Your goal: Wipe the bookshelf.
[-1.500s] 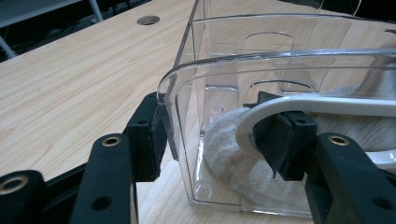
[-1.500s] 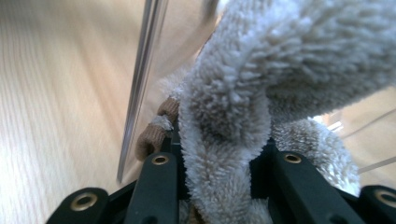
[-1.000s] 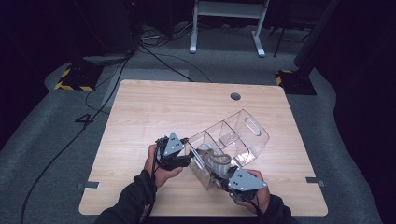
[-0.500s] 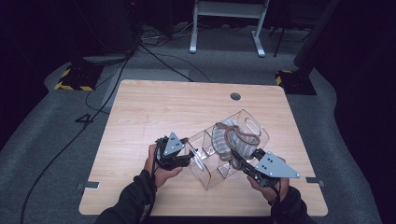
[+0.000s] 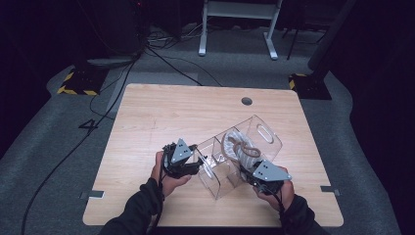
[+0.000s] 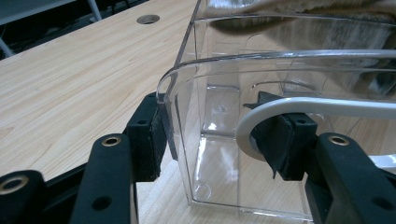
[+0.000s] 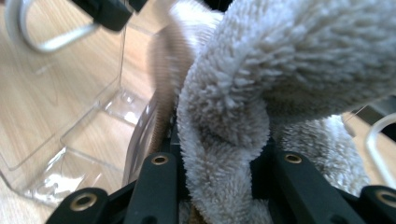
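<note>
A clear plastic bin (image 5: 266, 132) with dividers lies slanted on the wooden table (image 5: 161, 112). My left gripper (image 5: 198, 164) is shut on the bin's near end wall (image 6: 210, 70). One pad (image 6: 149, 135) sits outside and the other (image 6: 280, 140) inside by the handle cutout. My right gripper (image 5: 246, 169) is shut on a fluffy white and brown cloth (image 5: 240, 147), which curls over the bin's middle part. In the right gripper view the cloth (image 7: 233, 116) bulges up from between the jaws of that gripper (image 7: 224, 163) and hides most of what lies behind.
A round cable hole (image 5: 246, 101) sits near the table's far edge. Small metal brackets (image 5: 93, 194) (image 5: 329, 190) stick out at the front corners. Bare wood stretches left and beyond the bin. Cables and a white frame (image 5: 235, 19) lie on the floor past the table.
My right gripper has lifted the cloth out of the bin's near part, swung right, then come back left over the middle. The left gripper and the bin have stayed put.
</note>
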A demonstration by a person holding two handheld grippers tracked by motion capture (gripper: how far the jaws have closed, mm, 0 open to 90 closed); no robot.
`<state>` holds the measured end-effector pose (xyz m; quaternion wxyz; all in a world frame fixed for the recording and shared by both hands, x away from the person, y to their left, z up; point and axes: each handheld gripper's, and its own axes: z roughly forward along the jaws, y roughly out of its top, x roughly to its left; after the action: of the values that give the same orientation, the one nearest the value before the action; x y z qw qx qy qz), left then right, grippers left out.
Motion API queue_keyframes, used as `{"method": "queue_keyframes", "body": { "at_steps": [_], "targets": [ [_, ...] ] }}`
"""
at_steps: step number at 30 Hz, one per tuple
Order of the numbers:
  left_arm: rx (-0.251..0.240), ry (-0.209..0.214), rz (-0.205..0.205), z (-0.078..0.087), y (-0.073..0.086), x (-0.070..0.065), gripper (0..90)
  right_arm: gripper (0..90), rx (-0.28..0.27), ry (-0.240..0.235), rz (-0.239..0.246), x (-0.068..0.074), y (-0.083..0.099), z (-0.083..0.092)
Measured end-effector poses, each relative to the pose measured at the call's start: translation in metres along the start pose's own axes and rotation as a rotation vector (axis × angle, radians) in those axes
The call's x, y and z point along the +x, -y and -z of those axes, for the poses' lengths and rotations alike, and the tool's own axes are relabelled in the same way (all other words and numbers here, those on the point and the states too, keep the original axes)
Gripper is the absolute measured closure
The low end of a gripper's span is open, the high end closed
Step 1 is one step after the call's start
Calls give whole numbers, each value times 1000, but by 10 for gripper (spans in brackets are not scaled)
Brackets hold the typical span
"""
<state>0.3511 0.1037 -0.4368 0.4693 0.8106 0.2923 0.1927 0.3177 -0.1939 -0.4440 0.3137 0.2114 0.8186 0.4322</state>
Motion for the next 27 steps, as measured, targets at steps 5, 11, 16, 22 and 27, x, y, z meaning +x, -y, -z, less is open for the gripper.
{"method": "queue_keyframes", "body": {
  "at_steps": [5, 11, 16, 22, 27],
  "targets": [
    [3, -5, -2, 0, 0, 1, 462, 708, 96, -41, 1, 10, 19, -19],
    [3, -3, 0, 1, 1, 2, 463, 708, 144, -57, 4, 17, 28, -33],
    [5, -5, 0, 0, 0, 2, 463, 706, 143, -51, 21, 15, 26, -33],
    [4, -1, 3, 0, 1, 2, 463, 706, 14, -3, -35, 0, 5, -14],
    [4, -5, 2, 0, 1, 2, 463, 706, -104, 54, -60, -6, -17, 7]
  ]
}}
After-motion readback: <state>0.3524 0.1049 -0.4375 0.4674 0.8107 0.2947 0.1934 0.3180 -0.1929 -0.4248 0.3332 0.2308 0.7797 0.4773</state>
